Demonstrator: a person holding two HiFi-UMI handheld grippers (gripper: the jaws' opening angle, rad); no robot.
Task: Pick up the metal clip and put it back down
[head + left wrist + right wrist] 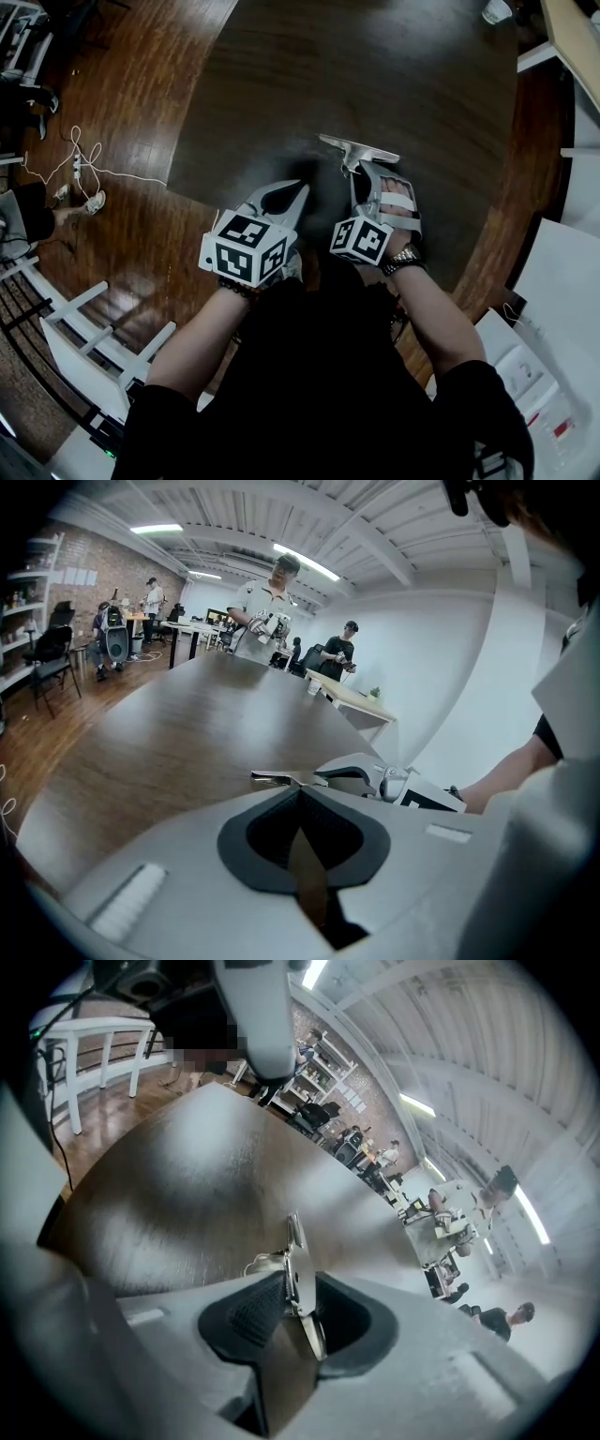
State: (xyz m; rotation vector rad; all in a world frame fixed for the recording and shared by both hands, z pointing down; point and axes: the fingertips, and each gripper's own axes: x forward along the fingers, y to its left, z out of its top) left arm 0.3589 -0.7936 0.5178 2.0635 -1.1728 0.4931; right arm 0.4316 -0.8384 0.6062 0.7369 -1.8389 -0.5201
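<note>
An open-plan workshop with a wood-plank floor (141,103), where several people stand at benches far behind. In front of me is a dark, rounded wooden surface (375,84), bare apart from the one thing I am working on.

My right hand-held gripper (362,176) is clamped on the metal clip (357,150). The right gripper view shows the thin plate edge-on (298,1274), pinched between the ribbed black pads (253,1312) with its upper end poking out past the tips. From the head view the clip juts forward from the jaws over the middle of the near side of the surface, with a dark shadow just beside it. I cannot tell whether its underside touches the wood or hangs just clear of it. I judge the grip sits low on the plate so the clip stays flat and steady for setting down. I also judge that I am somewhere between the lift and the release.

My left hand-held gripper (279,197) is idle. Its jaws are closed together with nothing between them, and it is parked just beside the right one, near my body. In its own view the clip (277,778) shows just past its joined tips.
</note>
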